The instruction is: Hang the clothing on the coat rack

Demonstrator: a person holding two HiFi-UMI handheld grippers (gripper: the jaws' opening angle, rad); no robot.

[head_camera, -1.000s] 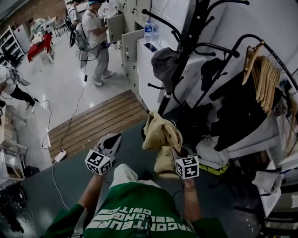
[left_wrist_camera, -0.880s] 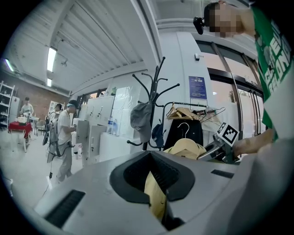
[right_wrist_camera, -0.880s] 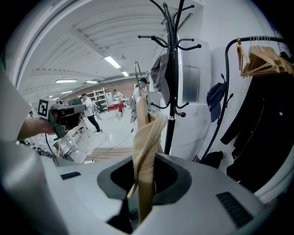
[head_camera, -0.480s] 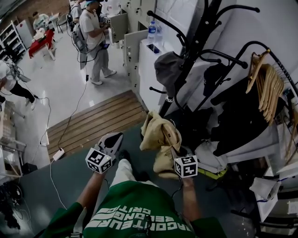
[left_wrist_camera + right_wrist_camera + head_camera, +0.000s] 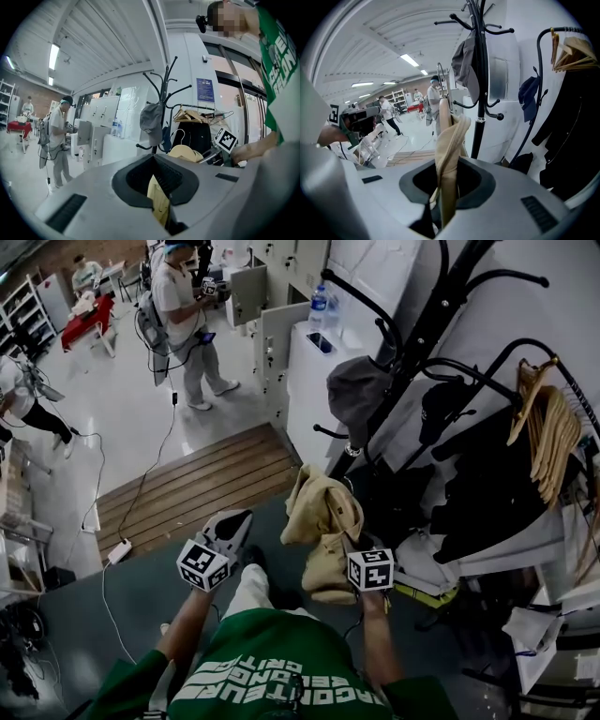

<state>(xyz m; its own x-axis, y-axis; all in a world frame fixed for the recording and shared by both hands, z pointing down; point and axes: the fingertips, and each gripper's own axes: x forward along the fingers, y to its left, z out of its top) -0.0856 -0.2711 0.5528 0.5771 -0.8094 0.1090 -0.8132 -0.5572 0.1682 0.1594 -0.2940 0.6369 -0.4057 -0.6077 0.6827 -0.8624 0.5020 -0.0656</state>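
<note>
1. Right gripper: jaws clamped on a bunched fold of the beige garment; the cloth rises straight out of the slot between them.
2. Garment hangs crumpled in front of the person holding the grippers, above the dark floor mat; it is near the foot of the black coat rack but apart from it; it is on no hook.
3. Left gripper: jaws narrow, only a slit; a strip of tan cloth shows in the slit; whether it is gripped or only seen through the gap, cannot tell; in the head view this gripper sits well left of the garment, apart from it.
4. Rack hooks: grey cap on a lower hook; dark cap on another hook to its right.
5. Right of the rack: a rail with wooden hangers; black clothing hangs beneath.
6. Behind the rack: white cabinet with a water bottle on top; wooden platform on the floor to the left; a standing person beyond it.
</note>
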